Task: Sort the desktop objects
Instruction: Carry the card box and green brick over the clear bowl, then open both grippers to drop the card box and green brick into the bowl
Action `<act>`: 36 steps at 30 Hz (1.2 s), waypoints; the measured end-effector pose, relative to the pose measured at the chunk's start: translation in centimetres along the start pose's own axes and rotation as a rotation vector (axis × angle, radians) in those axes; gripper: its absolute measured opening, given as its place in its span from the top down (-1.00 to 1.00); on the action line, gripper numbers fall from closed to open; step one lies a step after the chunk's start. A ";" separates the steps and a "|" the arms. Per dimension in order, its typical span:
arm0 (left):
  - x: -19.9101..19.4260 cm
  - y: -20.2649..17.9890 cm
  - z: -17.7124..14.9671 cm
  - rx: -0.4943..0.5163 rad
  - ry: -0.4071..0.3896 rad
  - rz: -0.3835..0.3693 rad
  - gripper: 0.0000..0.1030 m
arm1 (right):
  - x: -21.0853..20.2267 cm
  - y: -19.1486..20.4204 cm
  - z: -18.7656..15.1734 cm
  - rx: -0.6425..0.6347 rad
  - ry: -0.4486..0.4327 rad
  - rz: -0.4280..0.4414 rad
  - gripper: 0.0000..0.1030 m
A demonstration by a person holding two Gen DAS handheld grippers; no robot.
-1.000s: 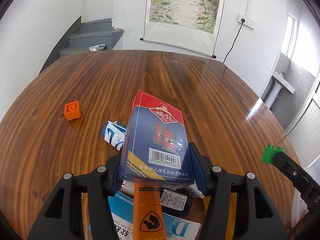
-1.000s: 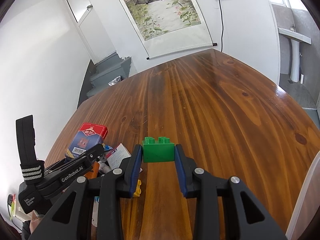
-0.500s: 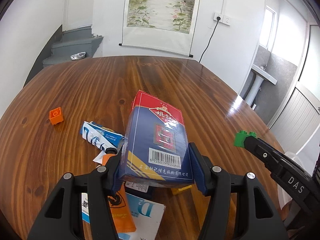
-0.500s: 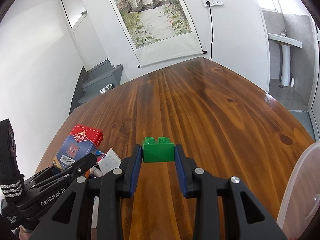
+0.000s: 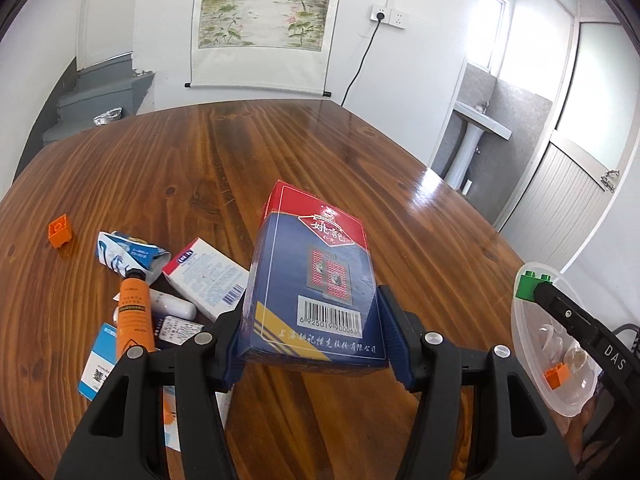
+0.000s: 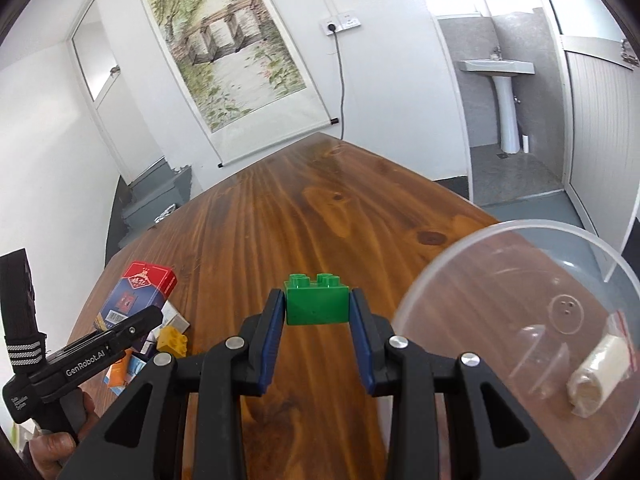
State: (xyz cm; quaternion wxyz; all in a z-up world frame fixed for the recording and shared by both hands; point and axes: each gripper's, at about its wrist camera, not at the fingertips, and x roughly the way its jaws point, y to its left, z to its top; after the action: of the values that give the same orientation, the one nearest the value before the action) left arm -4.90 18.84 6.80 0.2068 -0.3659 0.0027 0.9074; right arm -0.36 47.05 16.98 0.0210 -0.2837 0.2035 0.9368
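Our left claw (image 5: pixel 312 344) grips the blue-and-red card box (image 5: pixel 316 284) above the tabletop (image 5: pixel 280 152). Our right claw (image 6: pixel 316 320) clamps the green brick (image 6: pixel 316 302) just beside the clear bowl (image 6: pixel 460 272), perhaps already at its rim. An orange brick (image 5: pixel 556 376) lies in that bowl.
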 end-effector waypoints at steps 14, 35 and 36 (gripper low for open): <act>0.6 -7.5 -1.3 0.108 0.053 -0.120 -0.18 | -4.0 -9.4 0.5 0.061 -0.030 -0.240 0.30; 2.1 -17.1 -2.4 0.265 0.103 -0.363 -0.19 | -5.2 -13.3 0.3 0.122 -0.054 -0.264 0.29; 2.2 -17.5 -2.5 0.274 0.106 -0.372 -0.19 | -5.3 -13.4 0.2 0.126 -0.057 -0.264 0.29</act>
State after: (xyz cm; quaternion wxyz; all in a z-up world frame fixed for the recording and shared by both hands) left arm 1.97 35.30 6.11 0.4176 -0.3759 0.0691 0.8244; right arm 6.01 59.80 15.05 0.1677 -0.2795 0.2220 0.9190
